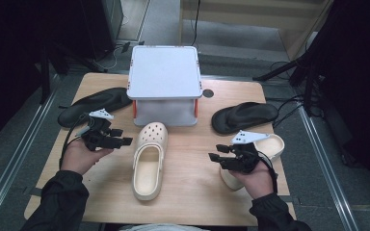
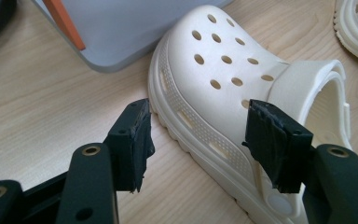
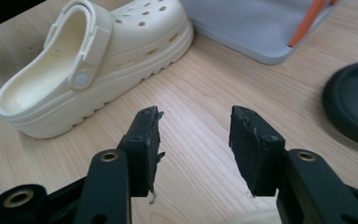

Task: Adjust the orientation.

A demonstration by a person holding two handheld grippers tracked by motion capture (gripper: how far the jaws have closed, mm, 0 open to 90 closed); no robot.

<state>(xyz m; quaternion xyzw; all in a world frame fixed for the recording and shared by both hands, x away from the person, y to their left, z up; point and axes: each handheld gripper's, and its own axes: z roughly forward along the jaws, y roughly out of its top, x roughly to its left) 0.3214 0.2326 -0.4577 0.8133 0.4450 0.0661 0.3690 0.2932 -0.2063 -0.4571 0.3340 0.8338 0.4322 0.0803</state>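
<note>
While both pairs of fingers stand apart and hold nothing, I would bring the left gripper point(image 1: 118, 140) squarely over the side wall of the cream clog point(image 1: 149, 159), which lies mid-surface just before the grey box point(image 1: 165, 84). The right gripper point(image 1: 221, 158) waits near. The box interior is hidden.
</note>
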